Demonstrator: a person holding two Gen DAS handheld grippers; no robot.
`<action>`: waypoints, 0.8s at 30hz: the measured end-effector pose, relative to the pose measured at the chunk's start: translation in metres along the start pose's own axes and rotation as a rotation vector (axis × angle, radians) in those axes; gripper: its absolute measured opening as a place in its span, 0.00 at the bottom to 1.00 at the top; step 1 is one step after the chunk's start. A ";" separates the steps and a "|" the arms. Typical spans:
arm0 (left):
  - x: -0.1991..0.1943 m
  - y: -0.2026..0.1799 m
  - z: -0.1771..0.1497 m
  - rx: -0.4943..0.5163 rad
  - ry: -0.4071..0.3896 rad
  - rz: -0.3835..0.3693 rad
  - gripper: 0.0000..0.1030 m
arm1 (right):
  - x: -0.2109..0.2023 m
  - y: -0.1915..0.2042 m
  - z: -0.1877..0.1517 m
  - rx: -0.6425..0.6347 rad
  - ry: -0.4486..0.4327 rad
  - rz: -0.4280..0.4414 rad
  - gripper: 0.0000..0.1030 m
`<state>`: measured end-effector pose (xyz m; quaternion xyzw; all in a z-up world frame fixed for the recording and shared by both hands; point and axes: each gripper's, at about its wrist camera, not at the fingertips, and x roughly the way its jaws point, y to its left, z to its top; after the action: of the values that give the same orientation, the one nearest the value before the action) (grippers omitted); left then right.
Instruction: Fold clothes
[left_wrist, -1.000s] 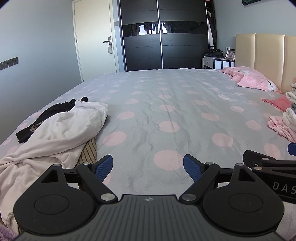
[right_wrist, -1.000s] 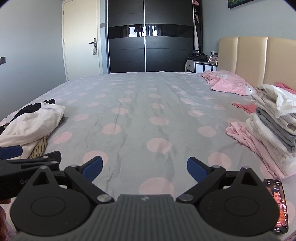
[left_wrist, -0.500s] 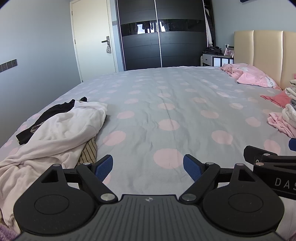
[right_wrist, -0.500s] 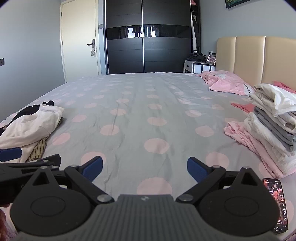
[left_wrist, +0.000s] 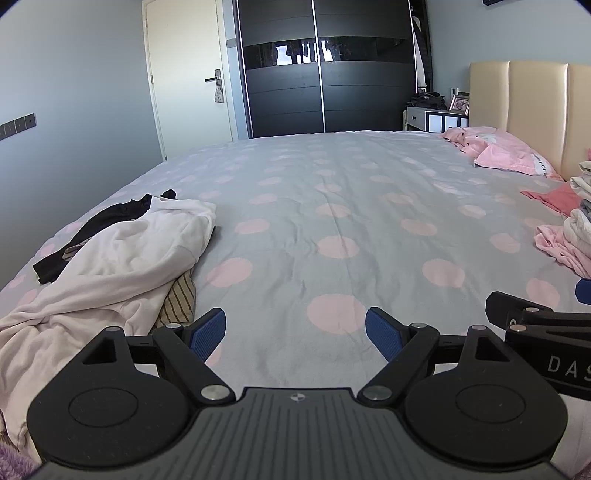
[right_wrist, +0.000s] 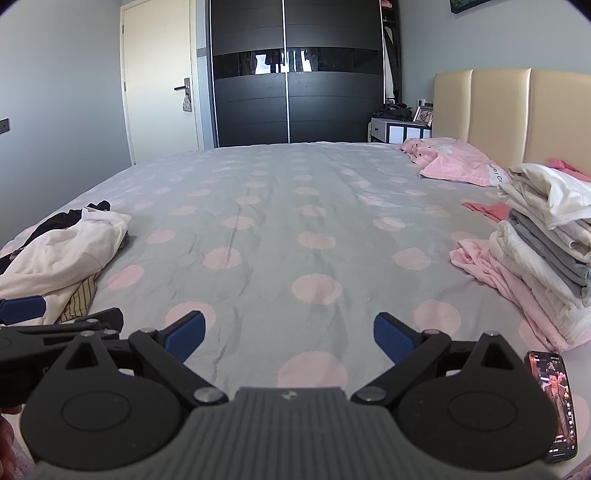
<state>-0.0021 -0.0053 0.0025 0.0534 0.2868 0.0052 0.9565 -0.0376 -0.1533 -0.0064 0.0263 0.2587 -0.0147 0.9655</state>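
A heap of unfolded clothes lies on the left of the bed: a cream garment (left_wrist: 122, 258) over a black one (left_wrist: 110, 218) and a striped one (left_wrist: 179, 304). The same cream garment (right_wrist: 62, 254) shows at the left in the right wrist view. On the right stands a stack of folded clothes (right_wrist: 543, 251) on a pink garment (right_wrist: 491, 266). My left gripper (left_wrist: 295, 332) is open above the bedspread, nothing between its fingers, just right of the heap. My right gripper (right_wrist: 288, 332) is open too, empty, left of the stack.
The grey bedspread with pink dots (left_wrist: 332, 221) stretches ahead between the two piles. A phone (right_wrist: 554, 402) with a lit screen lies at the near right edge. Pink pillows (right_wrist: 454, 166) and a beige headboard (right_wrist: 517, 110) sit far right; a dark wardrobe (left_wrist: 325, 74) stands beyond.
Both views have shifted slightly, the cameras tilting a little; the clothes have not moved and both grippers stay open.
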 end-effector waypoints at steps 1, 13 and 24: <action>0.000 0.000 0.000 0.000 -0.001 0.000 0.81 | 0.000 0.001 0.000 -0.004 -0.002 -0.003 0.96; -0.002 0.003 -0.001 -0.003 -0.008 -0.003 0.80 | -0.003 0.005 0.000 -0.024 -0.026 -0.011 0.96; -0.003 0.005 0.000 -0.015 0.000 -0.005 0.80 | -0.007 0.002 0.000 -0.028 -0.032 0.002 0.96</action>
<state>-0.0044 -0.0009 0.0050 0.0453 0.2870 0.0049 0.9568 -0.0434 -0.1513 -0.0031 0.0127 0.2432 -0.0107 0.9698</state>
